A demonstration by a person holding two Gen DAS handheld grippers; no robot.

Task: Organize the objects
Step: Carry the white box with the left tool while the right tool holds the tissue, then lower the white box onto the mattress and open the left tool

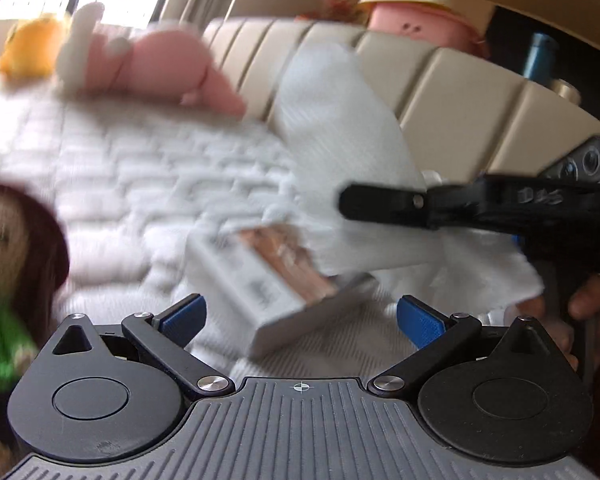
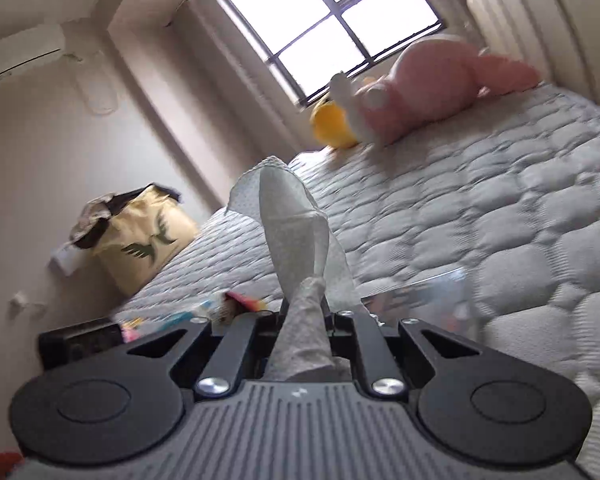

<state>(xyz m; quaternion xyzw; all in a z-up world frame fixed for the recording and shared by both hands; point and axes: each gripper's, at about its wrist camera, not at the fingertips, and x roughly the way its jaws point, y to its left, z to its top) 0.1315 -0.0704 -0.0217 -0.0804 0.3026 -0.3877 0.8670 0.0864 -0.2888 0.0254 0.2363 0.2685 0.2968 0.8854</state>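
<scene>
In the right wrist view my right gripper [image 2: 306, 314] is shut on a white paper tissue [image 2: 296, 224] that stands up from between its fingers. The left wrist view shows the same gripper [image 1: 384, 200] coming in from the right, held by a person's hand [image 1: 592, 304], with the tissue [image 1: 332, 120] draped from it. My left gripper [image 1: 300, 316] is open, its blue pads [image 1: 182, 316] wide apart. A blurred white and brown box [image 1: 268, 284] lies on the quilted mattress [image 1: 132, 184] just ahead of the gap, apart from both pads.
A doll with brown hair and a green top [image 1: 8, 260] is close on the left. A pink plush [image 2: 432, 80] and a yellow plush [image 2: 332, 124] lie by the window. A beige headboard [image 1: 440, 80] runs behind. A yellow bag [image 2: 140, 240] stands beside the bed.
</scene>
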